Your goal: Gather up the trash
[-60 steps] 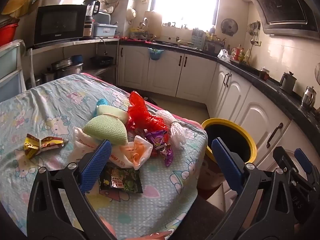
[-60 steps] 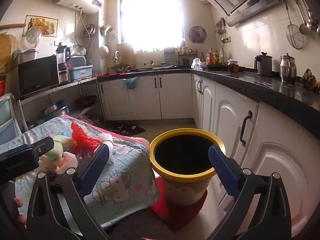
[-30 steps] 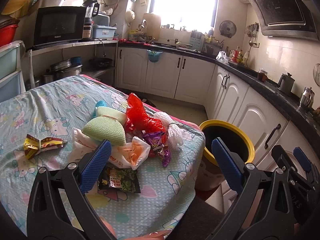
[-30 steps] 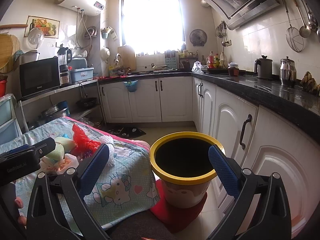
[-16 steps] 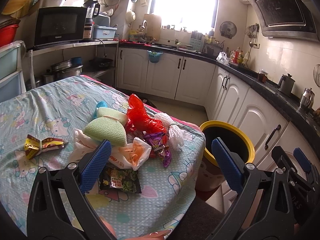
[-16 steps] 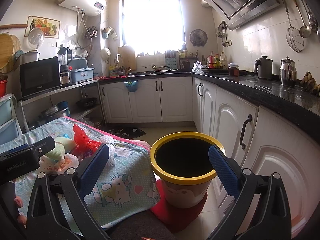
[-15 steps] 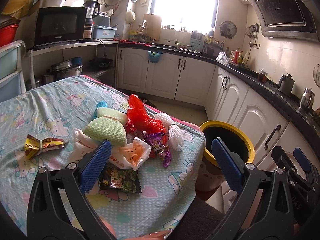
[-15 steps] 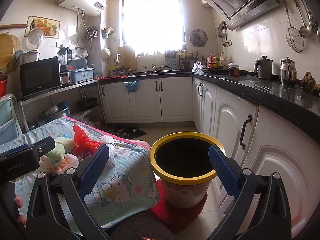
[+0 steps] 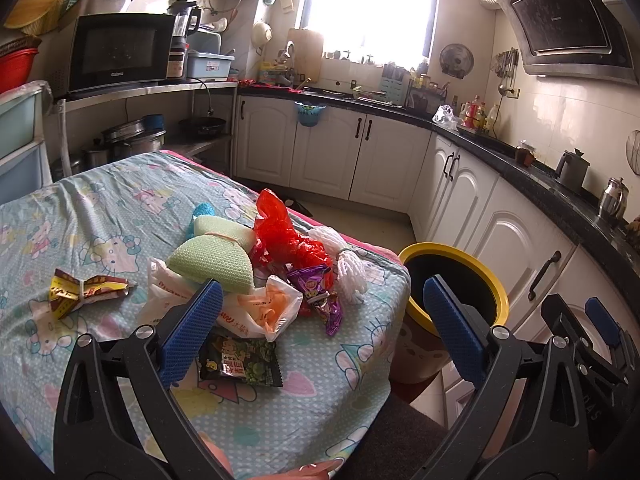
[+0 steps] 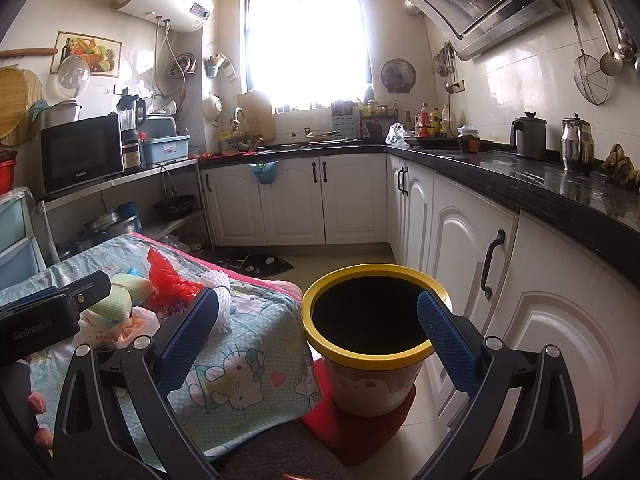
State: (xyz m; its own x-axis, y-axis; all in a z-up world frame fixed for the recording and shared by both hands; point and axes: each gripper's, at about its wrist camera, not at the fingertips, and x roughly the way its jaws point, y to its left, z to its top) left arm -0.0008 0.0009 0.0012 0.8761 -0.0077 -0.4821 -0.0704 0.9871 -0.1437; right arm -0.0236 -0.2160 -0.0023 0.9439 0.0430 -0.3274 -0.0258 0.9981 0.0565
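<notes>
A pile of trash lies on the cartoon-print table cloth (image 9: 92, 216): a red plastic bag (image 9: 286, 234), green sponges (image 9: 212, 258), a white-orange bag (image 9: 260, 306), a purple wrapper (image 9: 320, 290), white foam net (image 9: 348, 266), a dark green snack packet (image 9: 240, 362) and a yellow-red wrapper (image 9: 82, 286). A yellow-rimmed bin (image 9: 494, 284) stands on the floor right of the table. My left gripper (image 9: 320, 320) is open and empty above the table's near corner. My right gripper (image 10: 318, 328) is open and empty, in front of the bin (image 10: 368, 350).
White cabinets (image 10: 472, 256) with a black counter (image 10: 520, 176) run along the right and back. A microwave (image 9: 120, 54) sits on a shelf at the left. The bin stands on a red mat (image 10: 360, 432). The red bag also shows in the right wrist view (image 10: 168, 278).
Both grippers have barely drifted; both stay open and empty. The trash has not moved.
</notes>
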